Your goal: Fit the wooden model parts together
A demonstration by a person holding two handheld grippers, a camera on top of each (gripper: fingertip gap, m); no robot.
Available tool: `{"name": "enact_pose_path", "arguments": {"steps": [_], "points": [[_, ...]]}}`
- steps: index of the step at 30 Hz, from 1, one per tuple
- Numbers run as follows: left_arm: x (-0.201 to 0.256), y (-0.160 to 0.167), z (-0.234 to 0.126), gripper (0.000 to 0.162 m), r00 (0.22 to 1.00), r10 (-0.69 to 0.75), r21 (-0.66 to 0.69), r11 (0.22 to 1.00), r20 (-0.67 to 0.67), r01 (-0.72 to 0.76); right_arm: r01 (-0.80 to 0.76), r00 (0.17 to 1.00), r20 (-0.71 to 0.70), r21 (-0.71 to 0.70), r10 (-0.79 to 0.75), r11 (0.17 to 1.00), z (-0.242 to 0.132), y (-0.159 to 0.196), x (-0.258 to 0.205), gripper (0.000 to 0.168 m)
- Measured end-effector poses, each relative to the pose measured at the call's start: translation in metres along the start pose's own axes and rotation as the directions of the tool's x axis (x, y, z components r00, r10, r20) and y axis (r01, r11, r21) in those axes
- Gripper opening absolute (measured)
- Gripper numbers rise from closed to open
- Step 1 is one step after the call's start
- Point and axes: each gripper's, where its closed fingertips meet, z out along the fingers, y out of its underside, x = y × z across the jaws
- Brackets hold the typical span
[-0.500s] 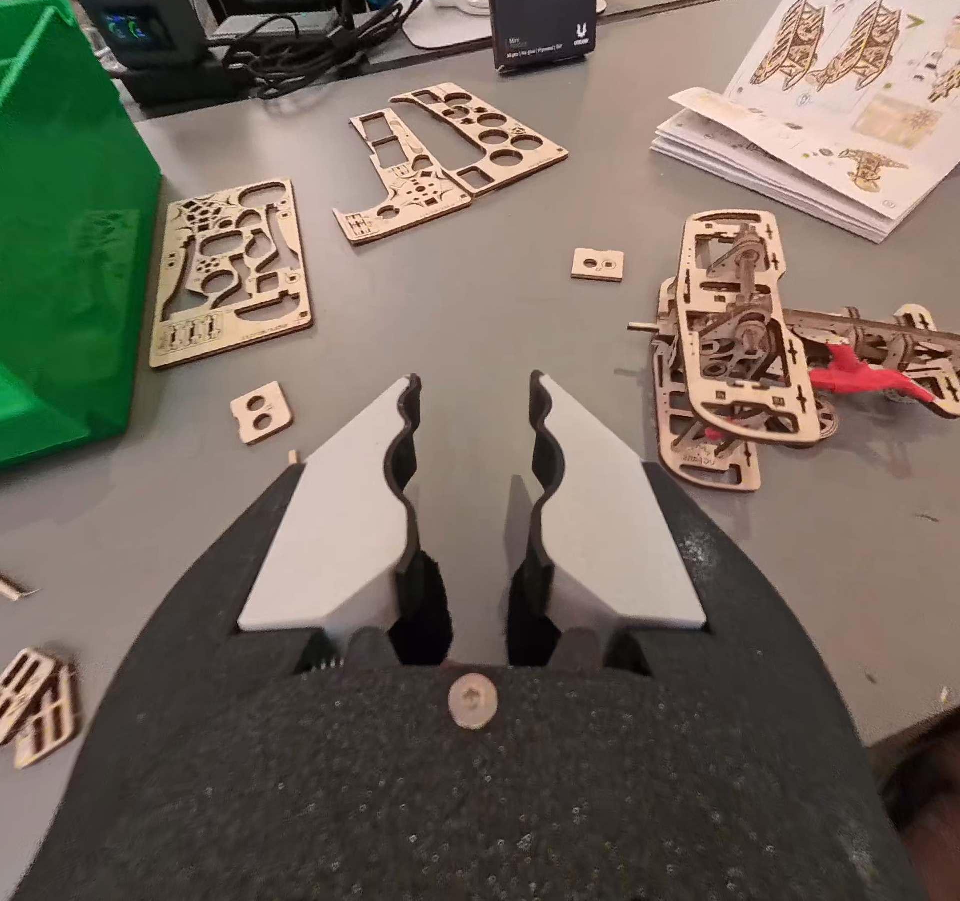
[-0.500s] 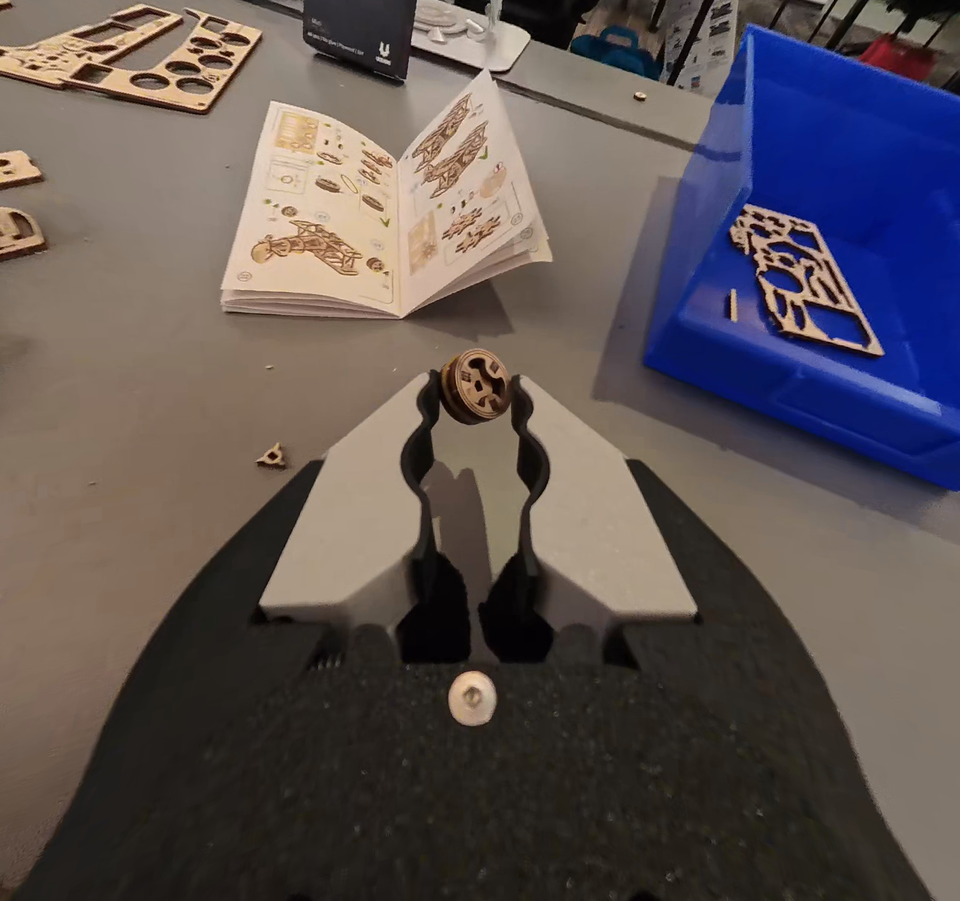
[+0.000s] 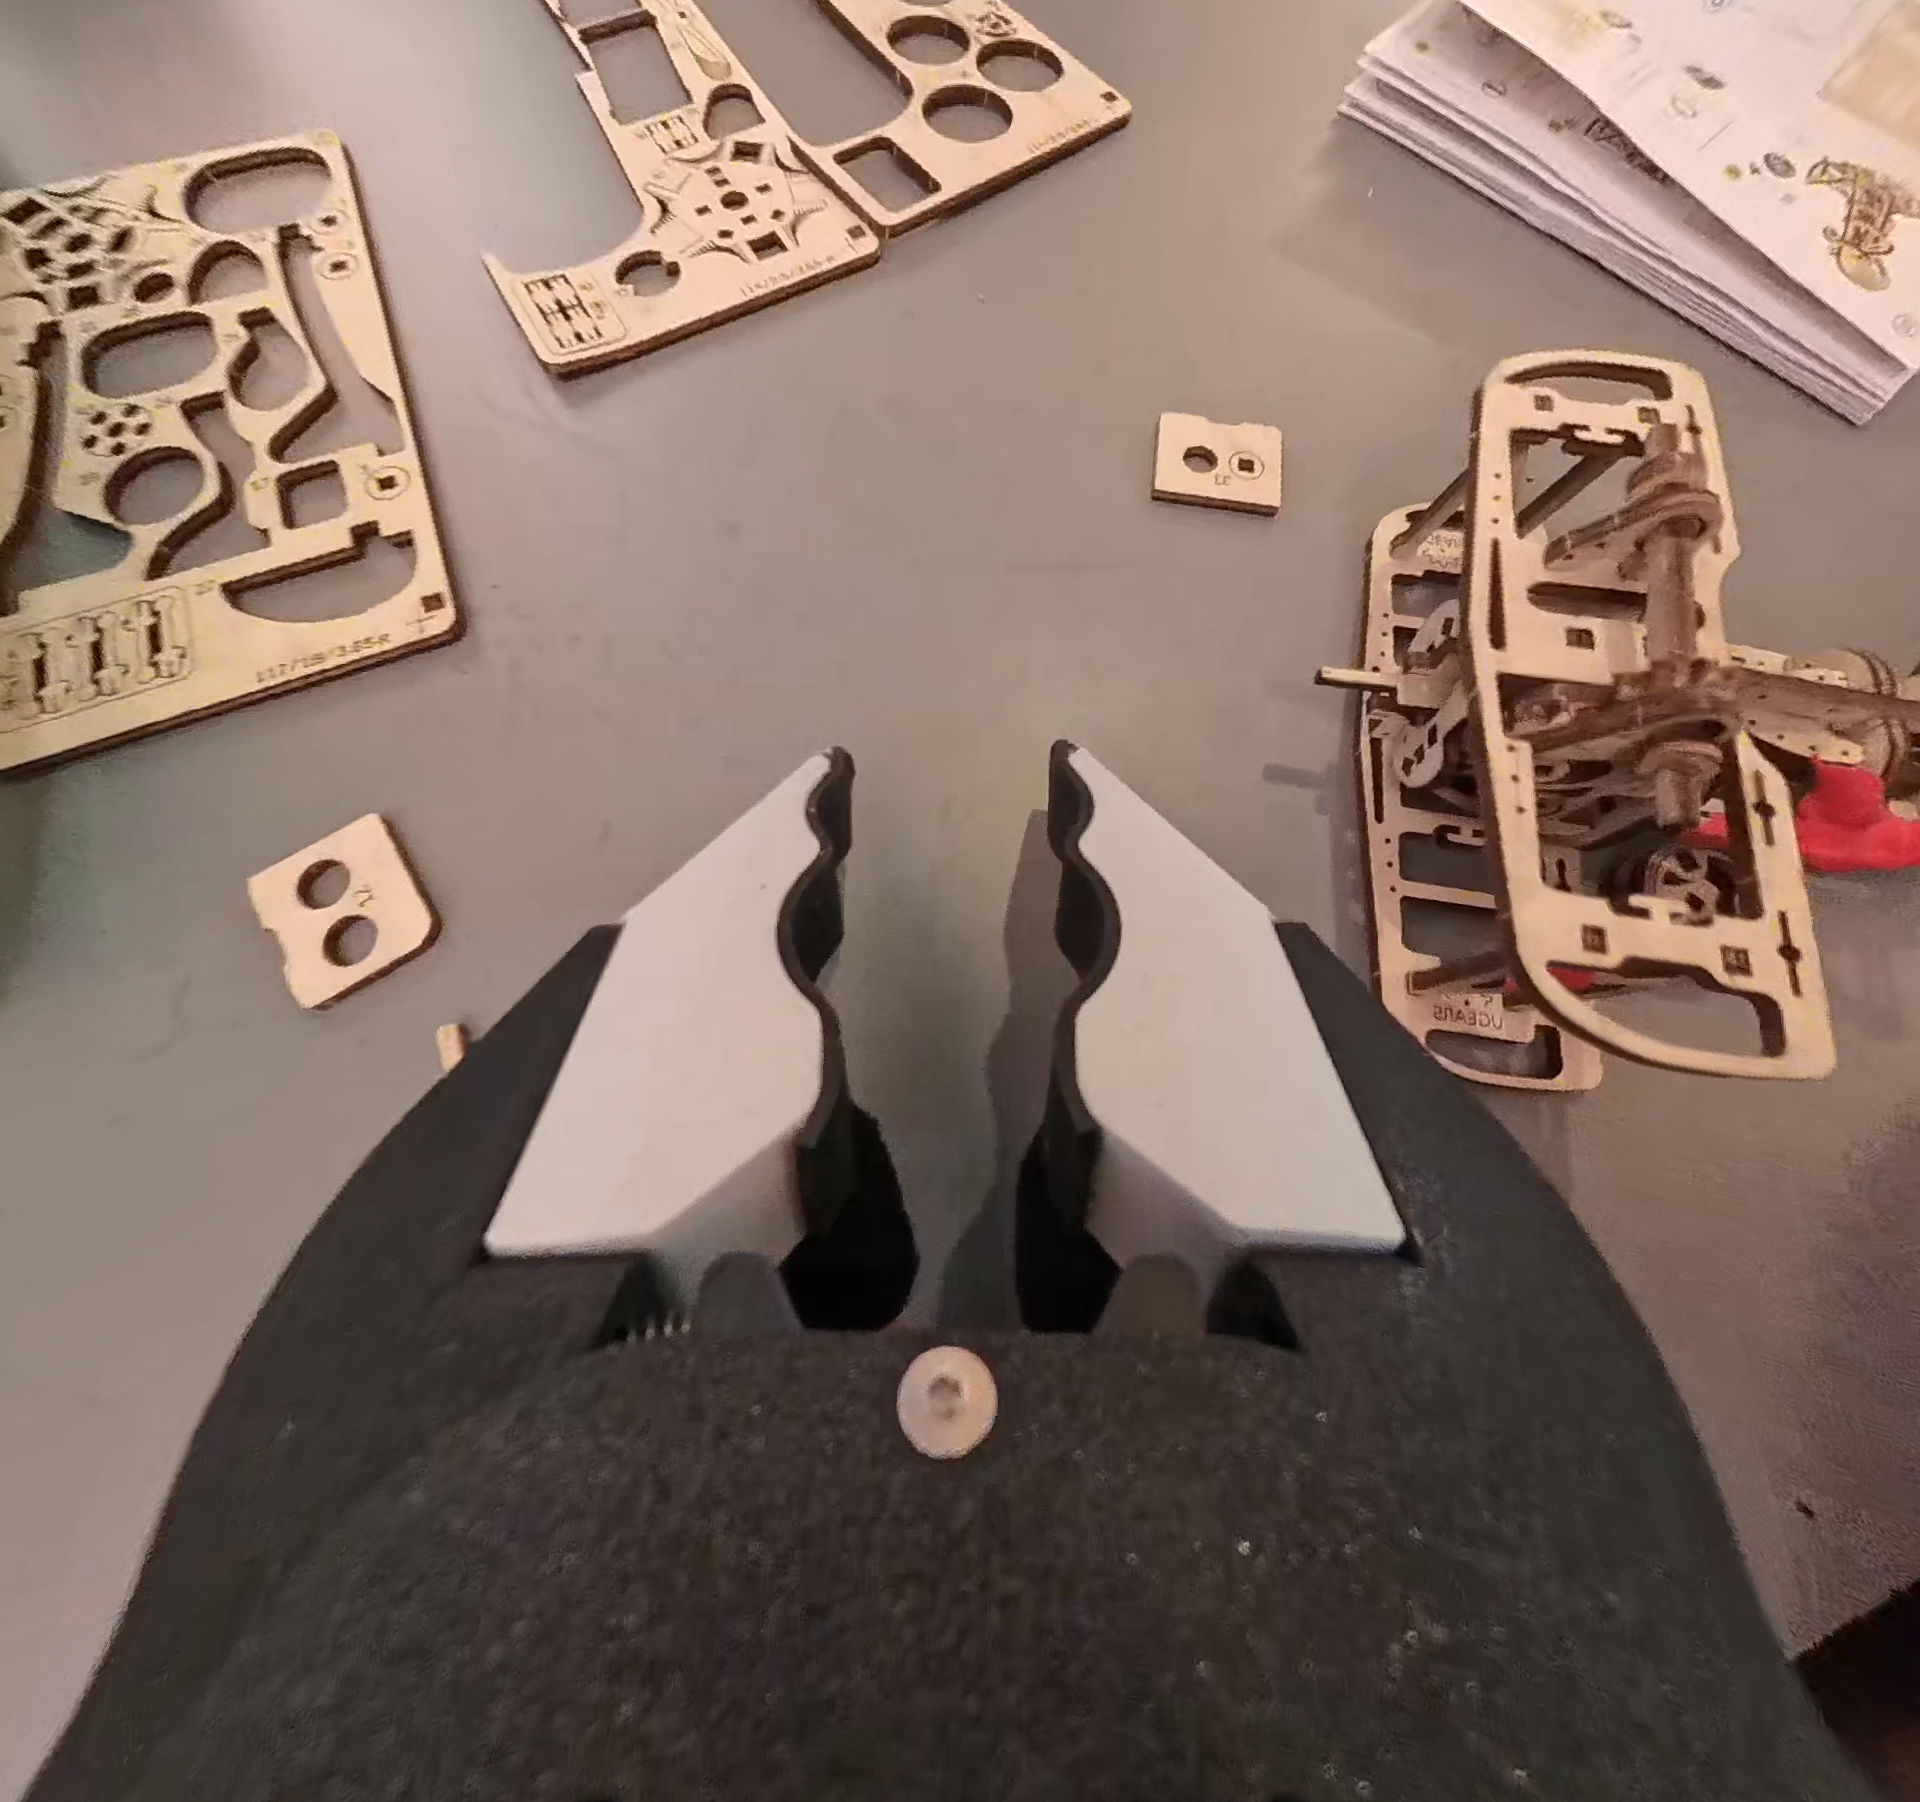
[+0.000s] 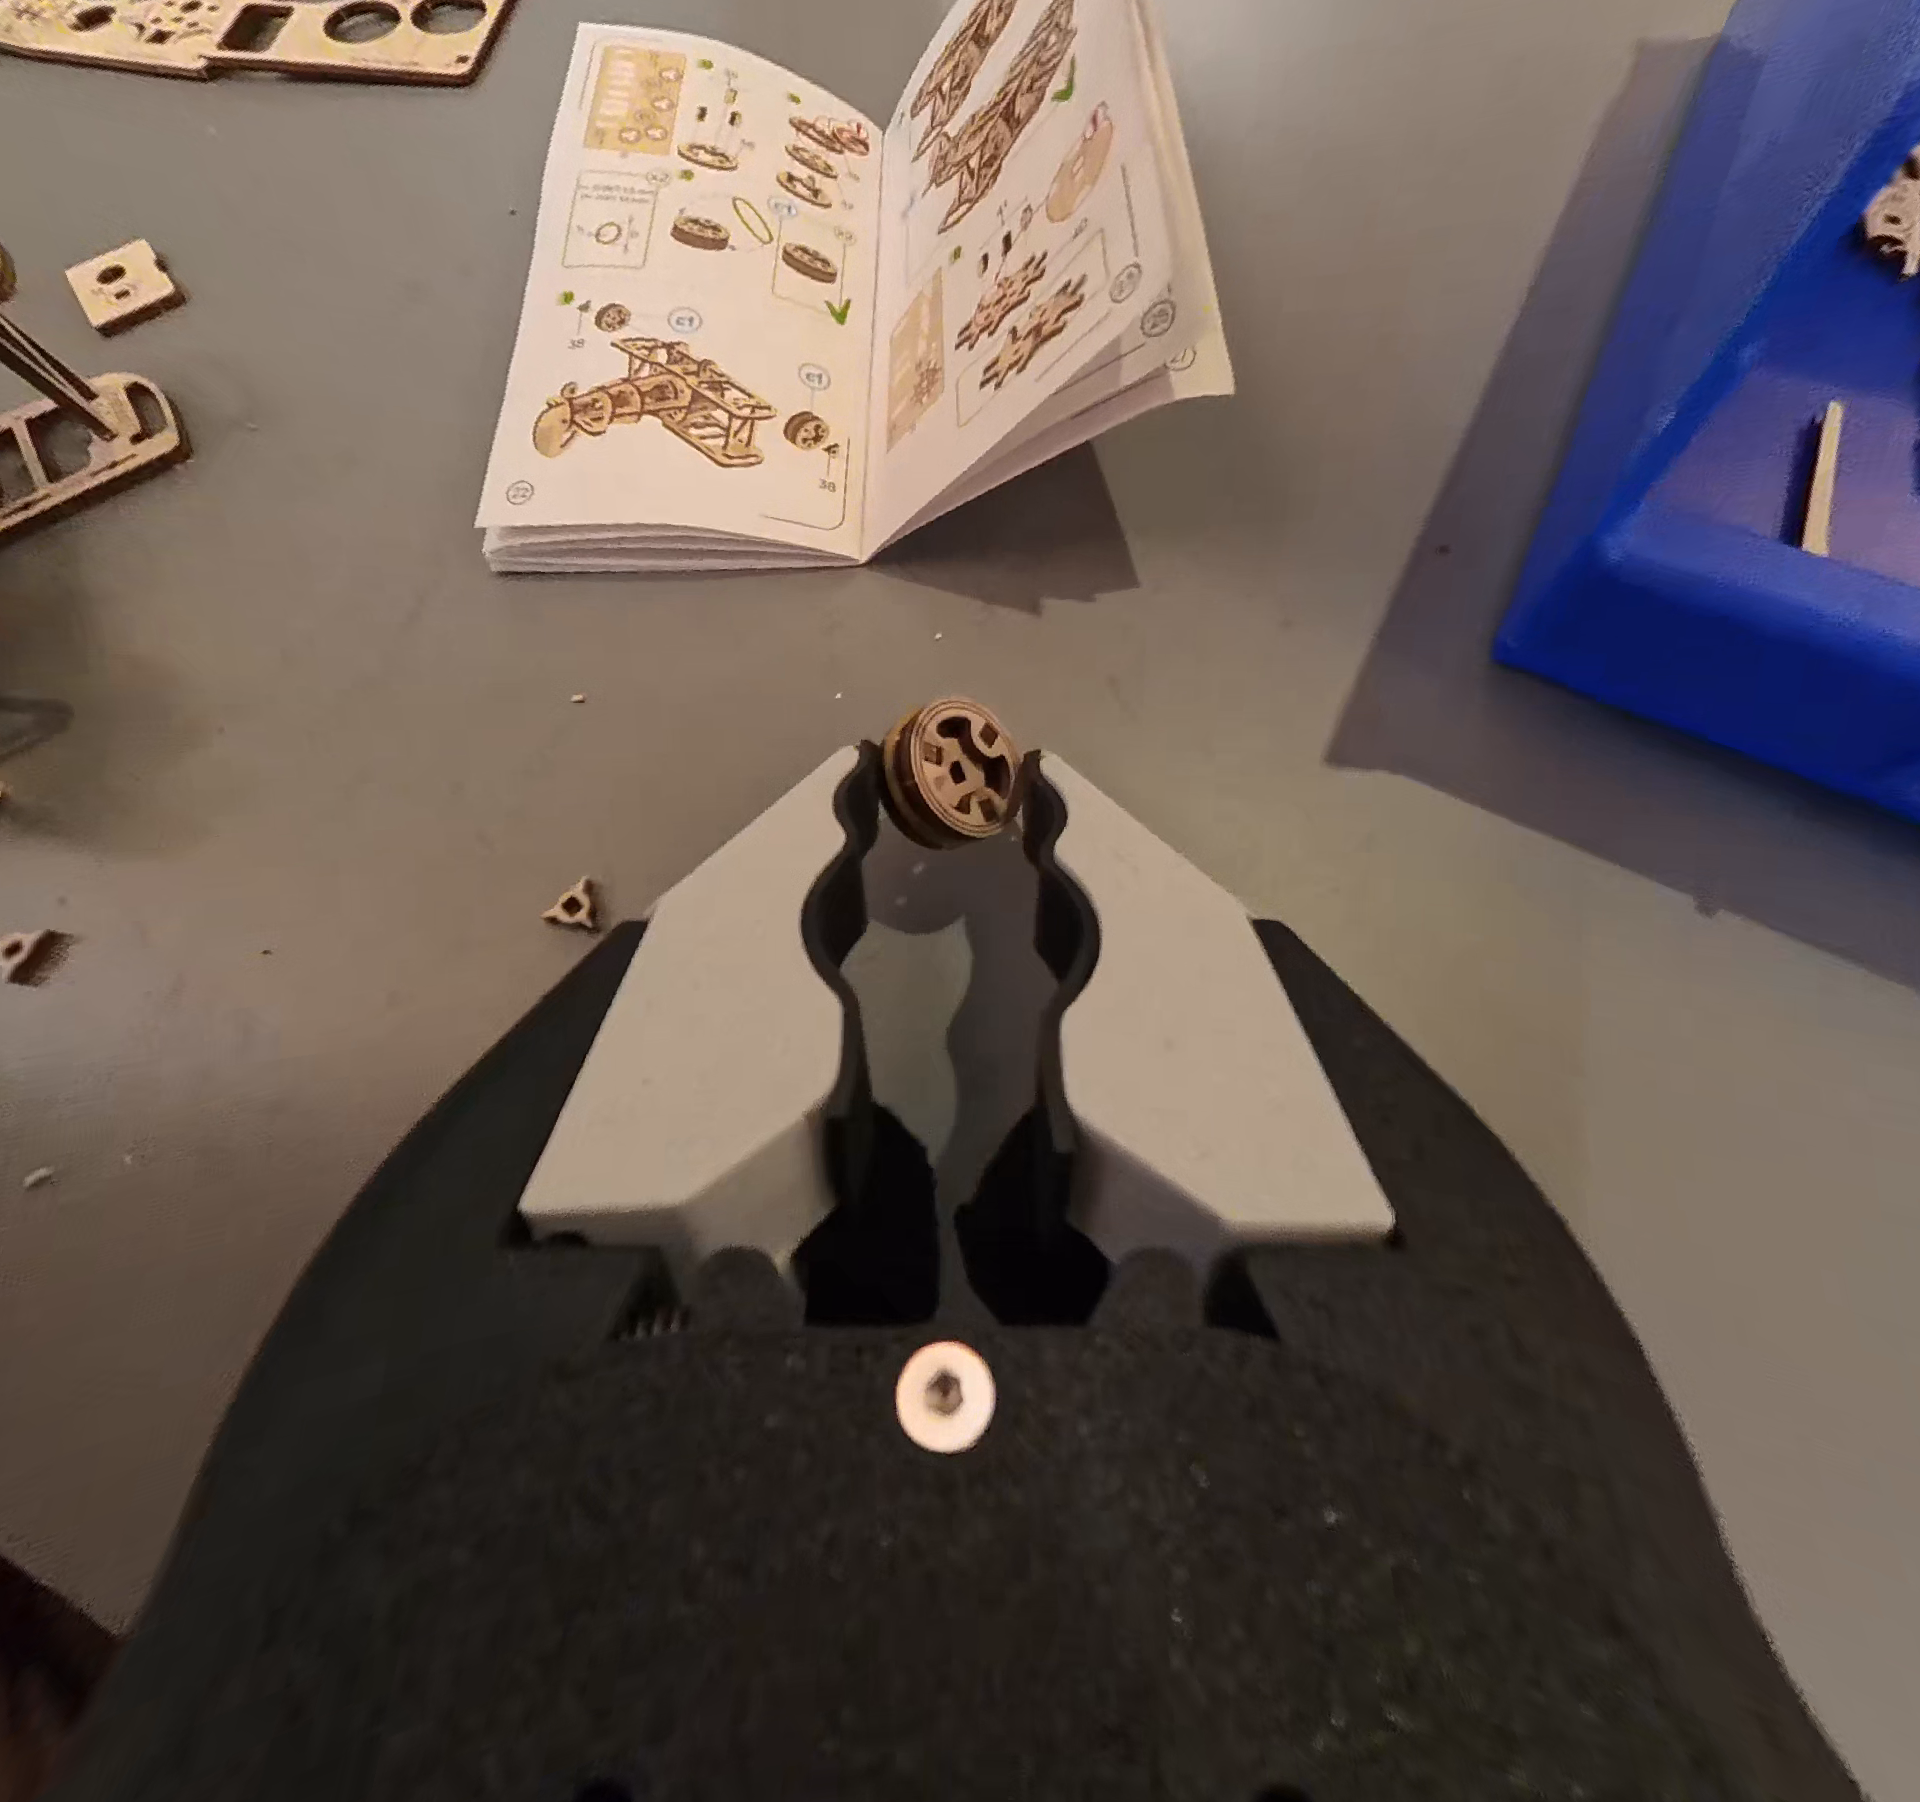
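Over the grey bench, left wrist view: our left claw spread, empty; cut-out wooden sheets ahead-left, half-built wooden plane to the right | right wrist view: our right claw pinching a small wooden wheel at its tips; open booklet ahead, blue bin right.

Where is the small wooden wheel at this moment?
In the right wrist view, the wooden wheel sits pinched between the tips of the right gripper, above the grey table, in front of the open instruction booklet.
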Motion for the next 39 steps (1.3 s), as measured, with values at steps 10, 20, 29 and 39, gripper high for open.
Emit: {"name": "enact_pose_path", "arguments": {"steps": [10,20,29,39], "points": [[-0.002,0.008,0.007,0.024,1.000,0.016,-0.066,0.998,0.027,-0.014,-0.019,1.000,0.006,-0.048,0.019,0.999,0.004,0.007,0.001,0.026],[-0.002,0.008,0.008,0.023,0.998,0.038,-0.068,0.997,0.044,-0.035,-0.033,0.999,0.017,-0.061,0.034,0.998,0.005,0.009,0.001,0.026],[-0.003,0.004,0.013,0.018,0.997,0.057,-0.070,0.996,0.044,-0.053,-0.046,0.999,0.022,-0.065,0.047,0.997,0.005,0.010,0.001,0.026],[-0.003,0.003,0.014,0.017,0.997,0.064,-0.069,0.996,0.047,-0.061,-0.052,0.998,0.023,-0.066,0.054,0.996,0.005,0.010,0.002,0.026]]}}
